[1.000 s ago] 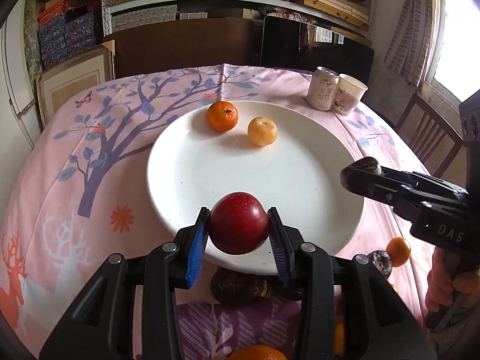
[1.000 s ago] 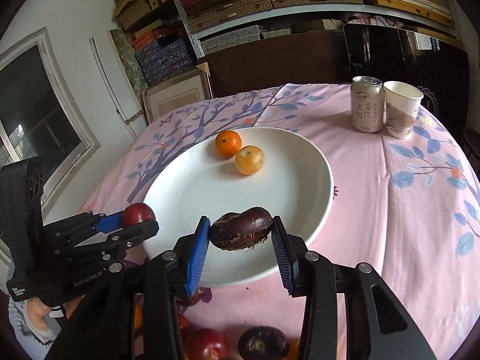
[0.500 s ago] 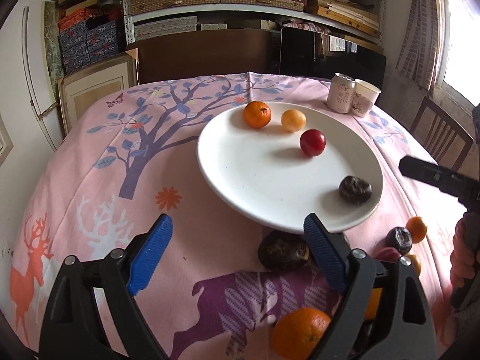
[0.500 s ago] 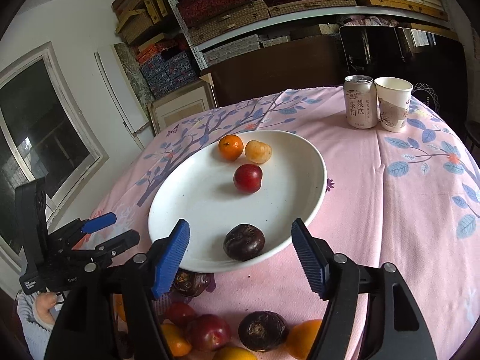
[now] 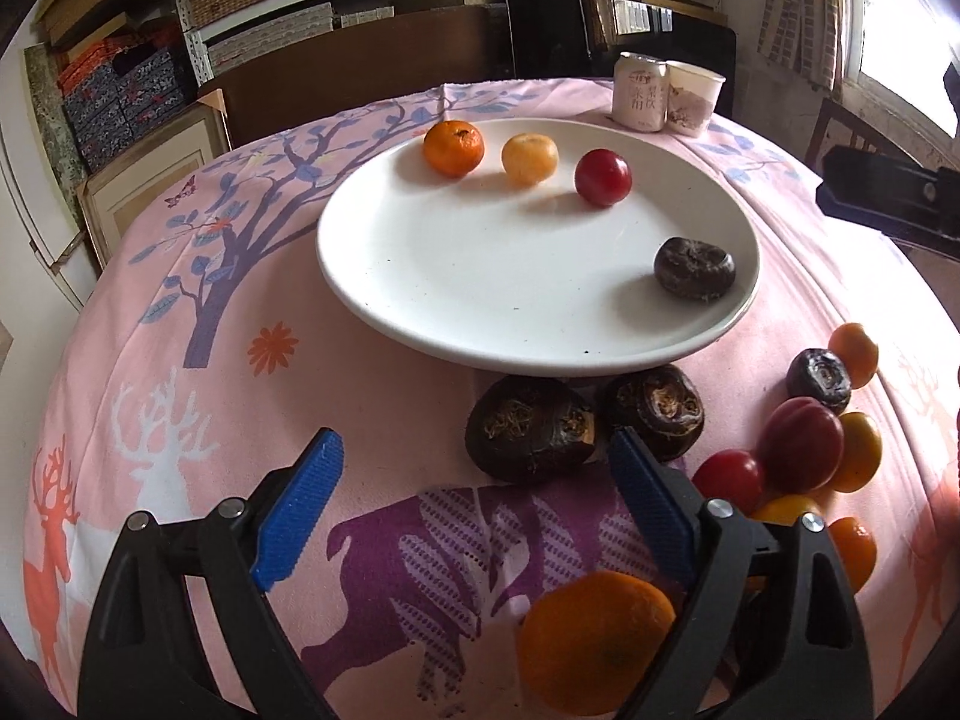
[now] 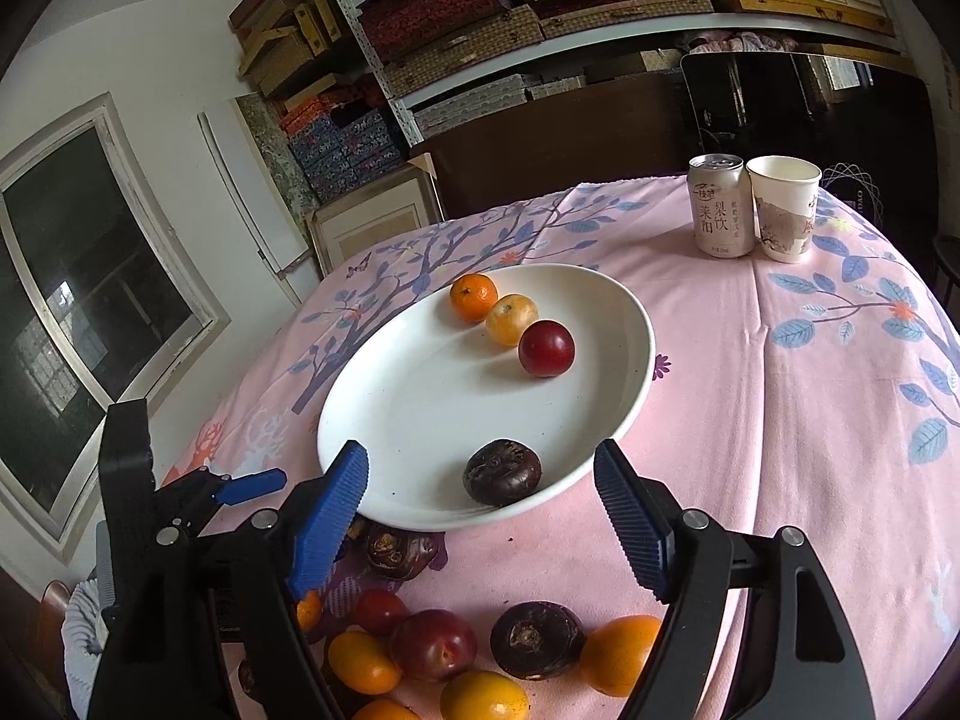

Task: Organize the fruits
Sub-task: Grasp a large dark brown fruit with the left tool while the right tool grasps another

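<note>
The white plate [image 5: 480,276] holds an orange mandarin [image 5: 453,147], a pale yellow fruit [image 5: 529,158], a red plum [image 5: 602,177] and a dark brown fruit [image 5: 694,269]. My left gripper [image 5: 471,447] stands open over the cloth in front of the plate, just short of two loose dark fruits [image 5: 531,429]. A large orange [image 5: 594,639] lies by its right finger. In the right wrist view my right gripper [image 6: 480,450] hovers at the plate's [image 6: 630,396] near rim with its jaws opening. The dark fruit [image 6: 503,473] lies beyond its tips, untouched.
A heap of plums, oranges and dark fruits [image 6: 480,654] lies on the pink tablecloth near the front edge. A drink can [image 6: 720,207] and a paper cup [image 6: 783,207] stand at the far right. Shelves and a dark cabinet rise behind the table.
The left gripper let go of the red plum and the right one the dark fruit; both now rest on the plate. Both grippers opened wide and drew back toward the near edge.
</note>
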A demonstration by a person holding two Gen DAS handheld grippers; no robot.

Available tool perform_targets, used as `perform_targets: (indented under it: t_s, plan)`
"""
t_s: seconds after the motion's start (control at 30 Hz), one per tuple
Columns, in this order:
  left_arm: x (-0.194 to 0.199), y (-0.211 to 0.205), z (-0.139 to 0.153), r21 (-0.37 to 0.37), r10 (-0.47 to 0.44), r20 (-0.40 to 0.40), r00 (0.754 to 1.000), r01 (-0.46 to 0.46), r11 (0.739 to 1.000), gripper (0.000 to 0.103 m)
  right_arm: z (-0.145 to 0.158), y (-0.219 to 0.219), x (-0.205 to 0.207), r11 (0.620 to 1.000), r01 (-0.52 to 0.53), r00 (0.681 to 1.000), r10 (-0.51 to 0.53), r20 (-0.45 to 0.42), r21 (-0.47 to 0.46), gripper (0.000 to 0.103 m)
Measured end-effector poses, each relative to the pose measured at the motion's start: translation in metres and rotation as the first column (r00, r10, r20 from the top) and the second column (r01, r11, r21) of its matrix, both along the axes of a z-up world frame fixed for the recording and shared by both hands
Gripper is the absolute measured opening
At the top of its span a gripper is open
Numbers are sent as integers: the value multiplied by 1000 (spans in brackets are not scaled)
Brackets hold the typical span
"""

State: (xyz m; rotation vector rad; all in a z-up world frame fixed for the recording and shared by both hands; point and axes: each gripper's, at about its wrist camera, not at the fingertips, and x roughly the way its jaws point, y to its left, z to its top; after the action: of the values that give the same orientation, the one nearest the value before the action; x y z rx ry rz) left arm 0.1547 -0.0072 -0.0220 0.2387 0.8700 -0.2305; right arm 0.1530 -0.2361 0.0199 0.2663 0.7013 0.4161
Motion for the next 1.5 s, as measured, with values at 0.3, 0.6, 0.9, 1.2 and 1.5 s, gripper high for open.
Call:
perform_targets:
  t_s: [0.3,0.6,0.9,1.2,1.5]
  plan:
    - [16,-6,-12,19,-12,-19,1000,12,1000,85,-2,6,-2,1000,-28,1000,28,-12,-12,78]
    - [6,-14,-10,-42,-93,-27,995,91,995,46,-6,33,-23,986,-141,990,139,-28,-88,79]
    - [-7,21,6,-125,-15,-16,1000,13,992,46,-28,81,-38,936,-216,976,202,-80,-277,78]
    - [-6,41,8,-162,40,-30,999,-45,986,46,-48,109,-10,930,-171,976,116,-182,-324,67]
    - [0,36,-3,-135,35,-69,997,-44,990,46,-57,118,2,917,-160,976,91,-199,-364,45]
